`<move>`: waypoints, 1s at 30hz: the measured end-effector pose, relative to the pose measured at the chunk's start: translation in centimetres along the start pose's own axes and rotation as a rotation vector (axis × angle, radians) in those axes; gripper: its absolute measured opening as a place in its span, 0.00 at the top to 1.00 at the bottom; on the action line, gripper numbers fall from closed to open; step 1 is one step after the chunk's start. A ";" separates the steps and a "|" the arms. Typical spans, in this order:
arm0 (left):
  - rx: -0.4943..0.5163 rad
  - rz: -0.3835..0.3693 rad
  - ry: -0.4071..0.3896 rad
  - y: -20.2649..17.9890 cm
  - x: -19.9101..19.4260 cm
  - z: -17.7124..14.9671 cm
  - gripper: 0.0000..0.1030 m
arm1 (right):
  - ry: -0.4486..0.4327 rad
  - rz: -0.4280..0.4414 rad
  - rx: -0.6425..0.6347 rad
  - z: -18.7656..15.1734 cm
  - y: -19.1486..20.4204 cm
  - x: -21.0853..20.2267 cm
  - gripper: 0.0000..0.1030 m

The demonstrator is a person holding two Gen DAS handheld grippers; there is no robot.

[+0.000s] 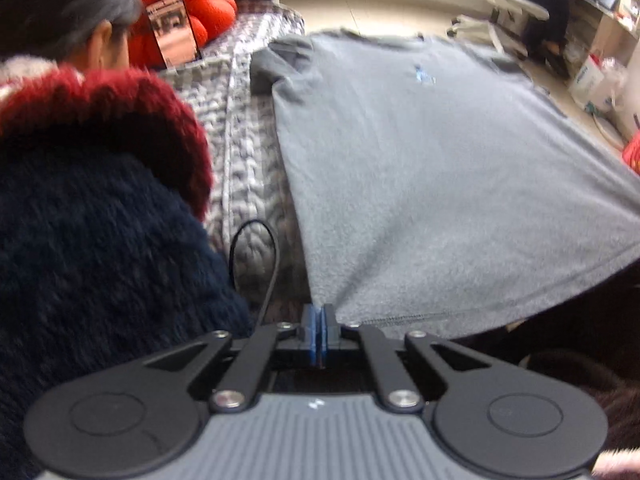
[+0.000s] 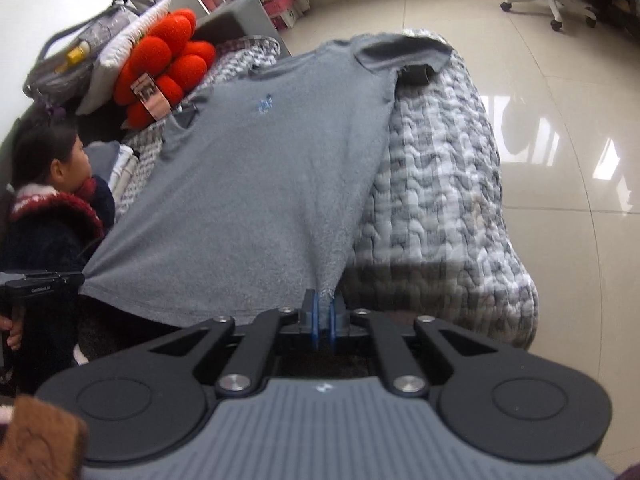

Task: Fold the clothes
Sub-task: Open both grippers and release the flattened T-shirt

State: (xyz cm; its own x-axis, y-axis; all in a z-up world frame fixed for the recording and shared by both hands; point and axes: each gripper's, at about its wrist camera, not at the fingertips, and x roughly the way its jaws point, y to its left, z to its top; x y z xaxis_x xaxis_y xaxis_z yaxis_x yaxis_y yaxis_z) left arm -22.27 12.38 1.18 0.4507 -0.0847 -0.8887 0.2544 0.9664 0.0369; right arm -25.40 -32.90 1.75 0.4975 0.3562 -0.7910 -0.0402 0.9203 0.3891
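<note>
Left wrist view: left tool (image 1: 319, 312) is clamped on the near hem corner of the grey T-shirt (image 1: 420, 152), jaws pressed together with cloth pinched between them. The shirt lies front up, small blue logo visible, spread along a sofa covered by a grey-white knitted blanket (image 1: 244, 152). The hem end is raised off the blanket and pulled taut toward the tool; the collar end rests flat at the far side. A person in a dark fleece jacket (image 1: 100, 260) sits just beside the shirt. A red flower cushion (image 1: 188, 4) lies at the far end.

Right wrist view: right tool (image 2: 323, 312) is closed narrow on the other hem corner of the same shirt, fabric gripped between the blue pads. The left tool appears at the left edge, holding its corner; the hem stretches between the two. One sleeve (image 2: 400, 54) is already turned in near the collar.

Progress: no lengthwise fold is visible yet. Judged step in hand is carrying the hem toward the collar; remaining work is laying it down, smoothing, and any further folds.

Containers: a grey bag (image 2: 76, 60) rests behind the cushion, with a yellow-capped item showing; other contents cannot be told.
</note>
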 end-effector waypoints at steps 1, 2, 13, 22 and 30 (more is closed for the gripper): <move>0.009 0.007 0.014 -0.2 0.2 0.0 0.97 | 0.016 -0.011 0.004 -0.2 -0.1 0.2 0.92; 0.016 0.016 0.013 -0.3 0.1 0.2 0.97 | 0.031 -0.023 0.010 -0.5 -0.3 0.5 0.91; 0.019 0.011 -0.092 -0.8 -0.6 1.5 0.59 | 0.020 -0.072 0.014 0.3 -0.5 0.4 0.83; -0.010 -0.039 -0.123 -2.0 0.2 3.1 0.54 | 0.014 -0.066 -0.049 2.3 0.7 1.6 0.65; -0.036 -0.083 -0.133 -2.8 2.8 5.4 0.47 | 0.024 -0.060 -0.049 4.4 0.5 3.3 0.65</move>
State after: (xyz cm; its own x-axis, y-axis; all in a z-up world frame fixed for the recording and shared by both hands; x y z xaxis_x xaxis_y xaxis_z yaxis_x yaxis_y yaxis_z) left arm -17.10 8.10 1.04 0.5396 -0.1939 -0.8193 0.2660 0.9625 -0.0526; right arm -19.95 -31.93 1.42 0.4798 0.3029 -0.8234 -0.0531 0.9468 0.3174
